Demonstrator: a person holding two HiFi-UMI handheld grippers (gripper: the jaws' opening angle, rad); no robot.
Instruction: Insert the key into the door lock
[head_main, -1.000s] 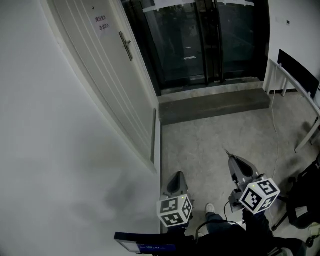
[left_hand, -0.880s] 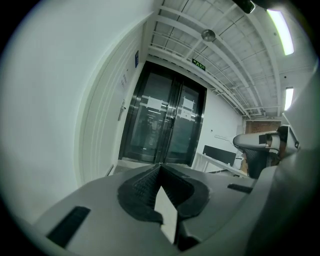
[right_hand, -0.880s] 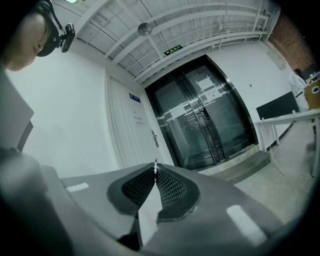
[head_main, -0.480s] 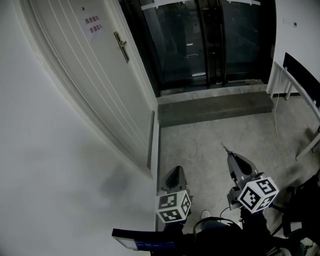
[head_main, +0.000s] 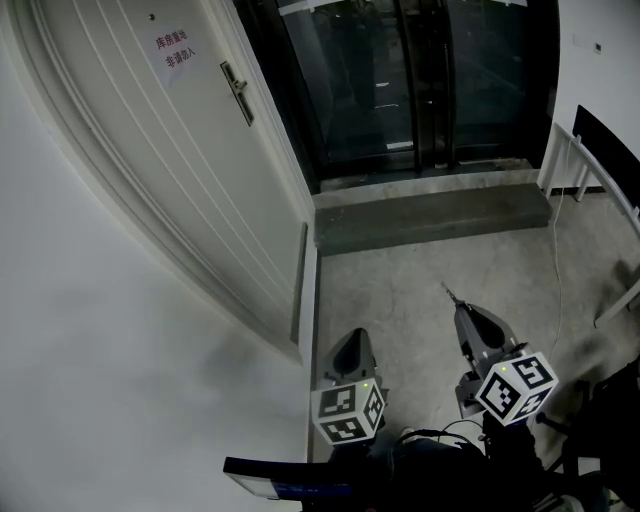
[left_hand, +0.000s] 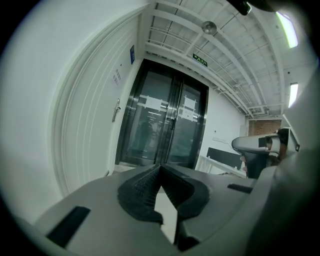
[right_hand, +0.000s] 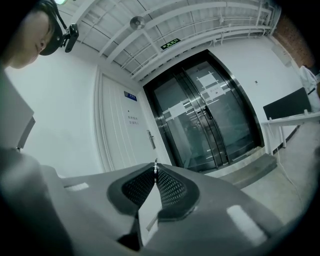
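The white door (head_main: 150, 170) stands at the left, with its metal handle and lock plate (head_main: 236, 92) high up and a paper sign (head_main: 172, 50) beside it. My right gripper (head_main: 461, 312) is shut on a thin key (head_main: 450, 294) that sticks out past its tips, far from the door over the floor. In the right gripper view the key (right_hand: 155, 168) shows between the pads, and the handle (right_hand: 151, 139) lies ahead, small. My left gripper (head_main: 350, 348) is shut with nothing in it, near the door's lower corner. The left gripper view shows the handle (left_hand: 116, 109) far off.
Dark glass doors (head_main: 400, 80) fill the far side behind a raised concrete step (head_main: 430, 215). A white-framed dark panel (head_main: 595, 165) stands at the right, and a thin cable (head_main: 556, 290) runs down the floor. An office chair (left_hand: 256, 146) shows in the left gripper view.
The head view has shifted: the door and its handle have slid left and up in the picture. Both grippers stay almost where they were, the right one still holding the key.
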